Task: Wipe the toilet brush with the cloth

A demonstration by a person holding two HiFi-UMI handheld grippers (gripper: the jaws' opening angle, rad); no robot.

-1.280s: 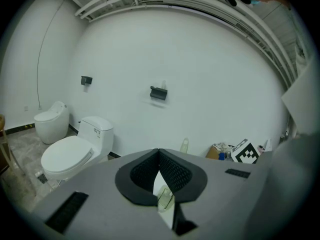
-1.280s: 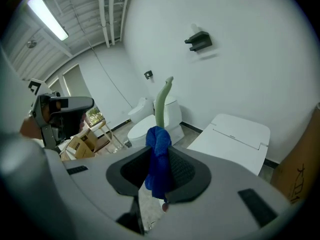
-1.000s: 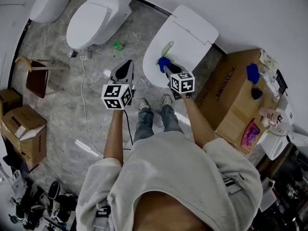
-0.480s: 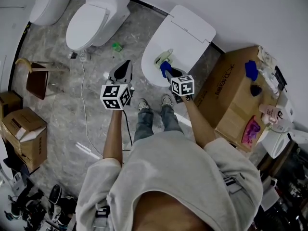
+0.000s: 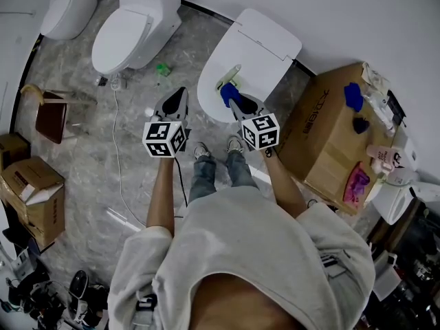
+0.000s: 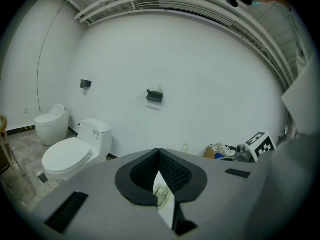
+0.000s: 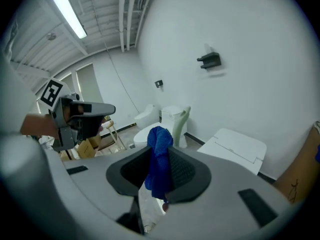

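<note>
Currently right tool (image 5: 232, 102) pinches cloth (image 7: 160, 171) near toilet brush (image 5: 229, 75); left tool (image 6: 159, 153) closed.

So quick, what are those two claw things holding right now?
Left gripper: closed, nothing in it.
Right gripper: closed on the blue cloth.

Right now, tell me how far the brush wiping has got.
Done: the right tongs are shut on the cloth. In hand: the cloth hangs at the near end of the brush lying on the toilet lid; contact is unclear. To do: the wiping itself. The left tongs are shut and empty.
</note>
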